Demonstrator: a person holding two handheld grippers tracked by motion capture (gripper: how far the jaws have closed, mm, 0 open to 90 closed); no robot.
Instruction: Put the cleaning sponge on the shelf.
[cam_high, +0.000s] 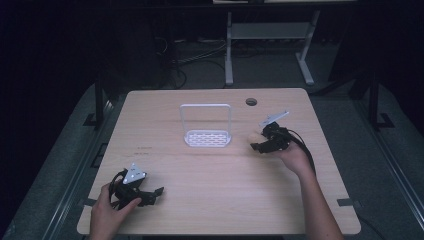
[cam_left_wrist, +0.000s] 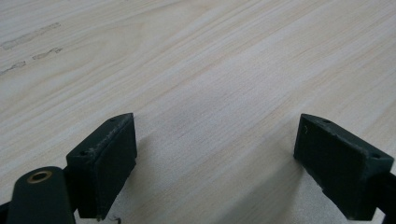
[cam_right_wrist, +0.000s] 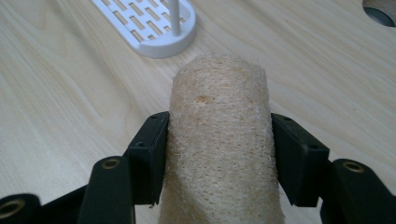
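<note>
Right claw (cam_right_wrist: 219, 154) clenched mid-length on tan loofah roll (cam_right_wrist: 219, 140), likely light, soft, fibrous w/ good grip; left claw (cam_left_wrist: 215, 163) released over bare worktop (cam_left_wrist: 210, 70).

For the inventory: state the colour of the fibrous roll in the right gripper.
Pale tan fibrous loofah roll; right gripper view.

The high view is dim and grainy, its surroundings almost black around the evenly lit table (cam_high: 220, 200), while both gripper views are brighter, with soft shadows beneath slightly blurred jaws.
</note>
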